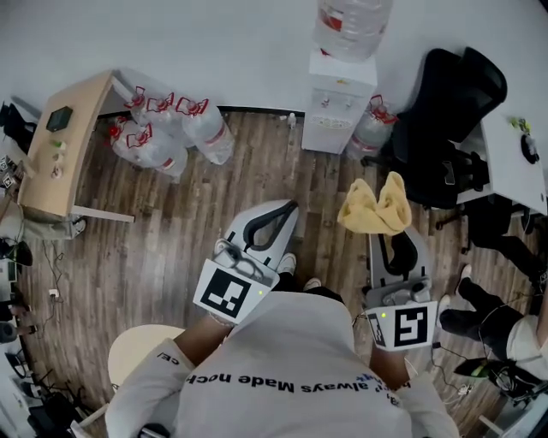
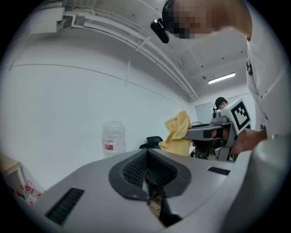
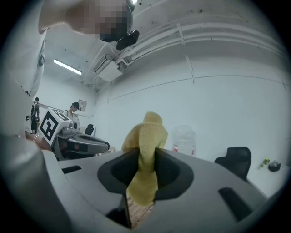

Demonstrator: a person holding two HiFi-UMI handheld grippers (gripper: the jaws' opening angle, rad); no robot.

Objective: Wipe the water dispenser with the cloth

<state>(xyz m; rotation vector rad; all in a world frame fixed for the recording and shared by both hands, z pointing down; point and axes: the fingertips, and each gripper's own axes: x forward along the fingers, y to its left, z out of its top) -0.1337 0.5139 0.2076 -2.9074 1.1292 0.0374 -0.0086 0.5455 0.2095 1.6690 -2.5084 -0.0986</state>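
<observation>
- The step in hand looks like the approach: the cloth is already picked up but touches nothing yet, so no wiping has begun.
- The right gripper has its fingers clenched on the yellow cloth. A bunched wad stands up past the fingertips, and a short tail hangs down between them.
- The left gripper has its fingers pressed together at the tips with nothing between them. It is held level with the right one, and the cloth is off to the right of its fingers.
- The water dispenser stands on the floor against the wall, ahead of the right fingers and slightly to their left, well apart from them. A large clear bottle sits on top of it.
- The next move probably calls for stepping closer and carrying the right fingers forward until the wad meets the white front or top panel. The grip needs to stay firm so the cloth does not slip out under the rubbing.
- The small taps on the front panel could snag the loose folds.
- Spare water jugs lie on the floor ahead and left of the left fingers, and a black office chair stands ahead and right of the right fingers.
</observation>
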